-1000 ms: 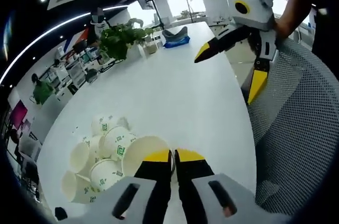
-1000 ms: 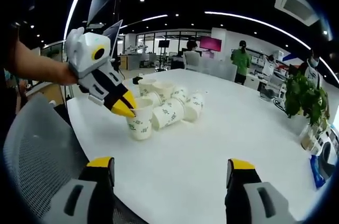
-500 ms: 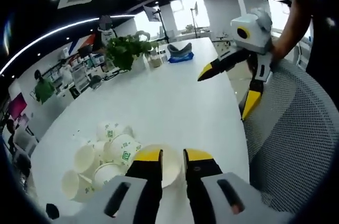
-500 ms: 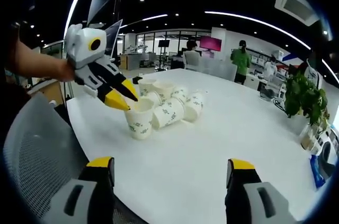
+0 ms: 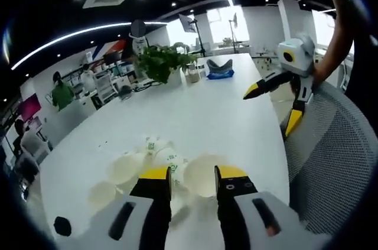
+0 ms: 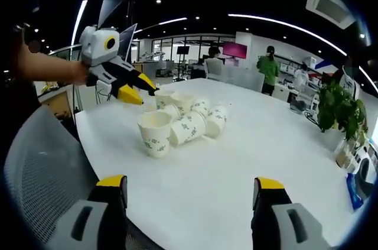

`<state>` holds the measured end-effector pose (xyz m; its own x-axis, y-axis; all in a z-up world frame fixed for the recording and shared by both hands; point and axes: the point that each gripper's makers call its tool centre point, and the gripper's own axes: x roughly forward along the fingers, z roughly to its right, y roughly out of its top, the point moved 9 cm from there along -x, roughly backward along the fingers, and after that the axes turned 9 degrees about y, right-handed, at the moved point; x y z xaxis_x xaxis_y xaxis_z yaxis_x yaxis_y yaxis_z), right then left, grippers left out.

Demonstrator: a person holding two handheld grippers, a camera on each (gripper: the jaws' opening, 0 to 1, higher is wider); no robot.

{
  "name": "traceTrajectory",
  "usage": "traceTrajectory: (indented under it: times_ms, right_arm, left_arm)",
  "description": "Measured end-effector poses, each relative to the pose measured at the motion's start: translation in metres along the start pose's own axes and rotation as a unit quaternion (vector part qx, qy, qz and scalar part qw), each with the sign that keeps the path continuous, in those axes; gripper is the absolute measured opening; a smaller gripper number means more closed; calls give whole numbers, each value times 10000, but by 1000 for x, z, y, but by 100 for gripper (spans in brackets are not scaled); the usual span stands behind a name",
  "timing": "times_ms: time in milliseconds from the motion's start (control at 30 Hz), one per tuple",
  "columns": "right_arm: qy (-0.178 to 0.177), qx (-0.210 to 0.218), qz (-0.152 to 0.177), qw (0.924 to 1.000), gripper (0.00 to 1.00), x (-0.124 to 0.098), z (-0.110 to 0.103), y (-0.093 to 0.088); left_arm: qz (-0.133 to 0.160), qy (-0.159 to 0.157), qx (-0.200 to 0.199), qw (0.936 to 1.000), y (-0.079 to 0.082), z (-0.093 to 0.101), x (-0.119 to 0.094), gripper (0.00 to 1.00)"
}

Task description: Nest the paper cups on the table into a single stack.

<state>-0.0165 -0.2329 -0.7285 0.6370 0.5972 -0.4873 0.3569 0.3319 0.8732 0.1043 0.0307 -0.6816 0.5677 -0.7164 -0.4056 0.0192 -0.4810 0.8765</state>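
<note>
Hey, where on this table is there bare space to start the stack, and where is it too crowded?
The white table is bare between the upright cup and the right gripper, and across the wide stretch from the cup cluster to the potted plant. It is crowded among the tipped cups, under the open left gripper.

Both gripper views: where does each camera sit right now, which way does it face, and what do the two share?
Left gripper view: rides the left gripper, raised over the cluster of paper cups, facing along the table; a forearm holds the right gripper.
Right gripper view: rides the right gripper at the table edge, facing the cups; a forearm holds the left gripper.
Shared: cups, table, potted plant, mesh chair.
</note>
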Motion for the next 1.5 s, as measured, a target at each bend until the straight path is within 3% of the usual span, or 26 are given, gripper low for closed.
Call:
traceTrajectory:
  times_ms: [267,667,833,900,1100,1367,1500]
  right_arm:
    - [-1,6,33,10000,89,0,0,0]
    - [-5,16,43,10000,89,0,1,0]
    - [-12,38,35,10000,88,0,1,0]
    - [-14,34,42,10000,88,-1,1,0]
    - [-12,41,31,10000,88,0,1,0]
    - [16,50,-34,10000,87,0,0,-2]
    - [20,56,-57,10000,87,0,0,-2]
  left_arm:
    - [-3,495,-397,9980,-13,-43,-10,31]
    - [-292,775,-677,9943,-35,-79,0,35]
    - [-380,744,-643,9944,-42,-86,8,31]
    - [-520,706,-624,9942,-53,-94,12,28]
    - [-687,650,-540,9941,-54,-104,17,26]
    - [-1140,268,153,9930,-61,-110,28,12]
    - [-1229,153,384,9916,-60,-112,32,9]
